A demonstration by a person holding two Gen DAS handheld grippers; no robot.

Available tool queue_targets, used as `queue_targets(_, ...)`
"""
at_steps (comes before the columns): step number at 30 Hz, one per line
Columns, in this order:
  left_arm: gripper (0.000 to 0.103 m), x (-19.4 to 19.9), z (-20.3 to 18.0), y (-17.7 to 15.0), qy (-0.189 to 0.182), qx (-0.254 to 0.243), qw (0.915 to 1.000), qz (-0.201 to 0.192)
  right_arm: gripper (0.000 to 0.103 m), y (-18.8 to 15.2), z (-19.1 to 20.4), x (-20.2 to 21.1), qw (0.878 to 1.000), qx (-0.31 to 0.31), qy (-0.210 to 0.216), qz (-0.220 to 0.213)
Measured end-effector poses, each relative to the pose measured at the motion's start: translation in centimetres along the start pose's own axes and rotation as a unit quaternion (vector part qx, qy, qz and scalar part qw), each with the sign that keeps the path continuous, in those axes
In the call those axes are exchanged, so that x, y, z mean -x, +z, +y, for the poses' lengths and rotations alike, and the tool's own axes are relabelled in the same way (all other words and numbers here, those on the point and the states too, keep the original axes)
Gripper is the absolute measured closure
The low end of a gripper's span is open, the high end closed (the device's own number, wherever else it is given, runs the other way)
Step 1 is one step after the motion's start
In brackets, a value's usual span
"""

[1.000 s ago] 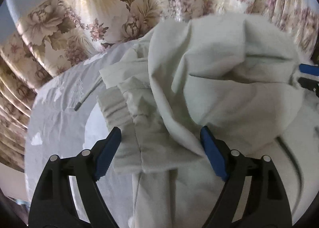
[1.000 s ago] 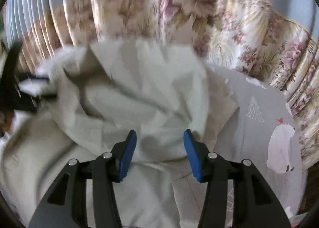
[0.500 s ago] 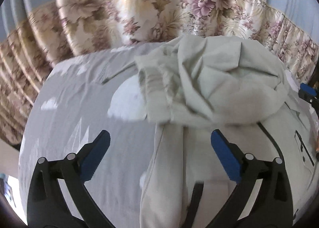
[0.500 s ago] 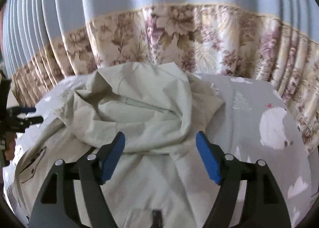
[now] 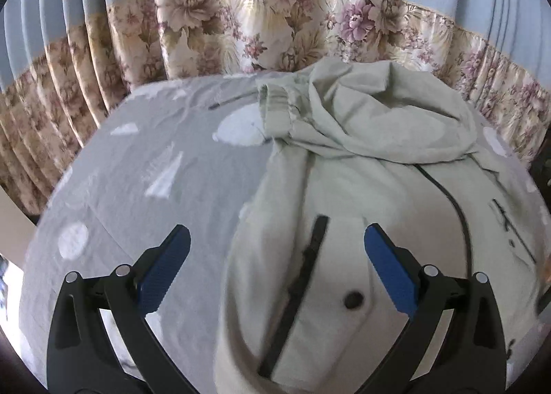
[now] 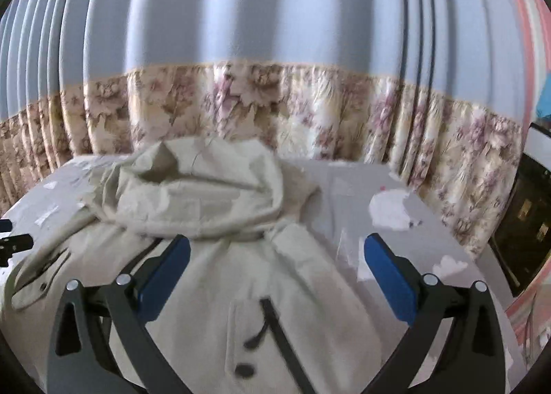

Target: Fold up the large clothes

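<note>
A pale green hooded jacket [image 5: 361,194] [image 6: 224,266] lies spread on the bed with its dark zip and snap facing up. Its hood [image 5: 378,118] [image 6: 206,194] is folded down over the upper body, and a sleeve cuff [image 5: 275,108] lies bunched at the hood's left. My left gripper [image 5: 277,234] is open above the jacket's left front, holding nothing. My right gripper [image 6: 277,241] hovers over the jacket just below the hood; its jaws are opening and the pads touch no cloth. The left gripper's fingers [image 6: 19,241] show at the left edge of the right wrist view.
The bed has a grey sheet [image 5: 137,170] [image 6: 361,194] printed with white shapes, bare to the left and right of the jacket. A blue and floral curtain [image 5: 275,32] [image 6: 275,101] hangs behind the bed. Dark furniture [image 6: 527,215] stands at the right.
Both grippers have let go of the hood, opened wide and drawn back toward the jacket's lower body. The hood now rests folded on the jacket.
</note>
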State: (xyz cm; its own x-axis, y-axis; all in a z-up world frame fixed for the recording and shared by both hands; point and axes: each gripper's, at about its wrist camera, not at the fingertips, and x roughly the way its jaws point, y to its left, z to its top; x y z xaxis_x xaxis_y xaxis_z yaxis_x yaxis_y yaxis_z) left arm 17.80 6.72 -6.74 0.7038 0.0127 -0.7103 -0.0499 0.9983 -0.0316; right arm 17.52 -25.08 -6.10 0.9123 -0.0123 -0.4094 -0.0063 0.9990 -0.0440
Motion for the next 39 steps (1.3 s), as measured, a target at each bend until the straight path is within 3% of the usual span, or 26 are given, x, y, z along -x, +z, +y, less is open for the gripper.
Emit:
queue_targets(7,0.003,-0.3,-0.6,-1.8,0.02,-0.006,0.9995,0.024,0.002,-2.6,-1.3,-0.6,0.997,-0.028,0.002,0.077)
queue_targets(10,0.003,-0.1,-0.7,-2.5,0.025,-0.01,0.9994,0.021,0.002,-3.5,-1.6,-0.5,0.996,-0.024,-0.003,0.091)
queue_targets(15,0.003,0.2,0.0,-3.9,0.014,0.009,0.9992,0.037,0.002,-4.8,-2.3,1.9,0.996,-0.019,-0.026,0.082)
queue_targets(24,0.003,2.8,2.6,-7.8,-0.018,0.036,0.9984,0.039,0.002,-8.2,-6.2,6.4,0.994,-0.087,-0.031,0.063)
queue_targets(28,0.003,2.7,2.6,-9.3,-0.019,0.028,0.9981,0.052,0.002,-9.4,-6.8,6.7,0.992,-0.09,-0.035,0.083)
queue_targets(30,0.006,2.5,2.5,-9.5,-0.025,0.028,0.9978,0.055,0.002,-9.8,-7.3,6.5,0.99,-0.101,-0.034,0.093)
queue_targets(32,0.021,2.4,2.3,-9.5,-0.036,0.026,0.9973,0.058,0.002,-9.9,-7.3,6.4,0.99,-0.103,-0.045,0.09)
queue_targets(36,0.023,1.8,1.8,-9.2,-0.049,0.026,0.9962,0.067,0.002,-10.2,-7.2,6.0,0.989,-0.104,-0.043,0.097)
queue_targets(39,0.05,2.1,1.2,-9.3,-0.064,0.022,0.9956,0.065,0.002,-10.6,-7.5,6.1,0.988,-0.113,-0.039,0.098)
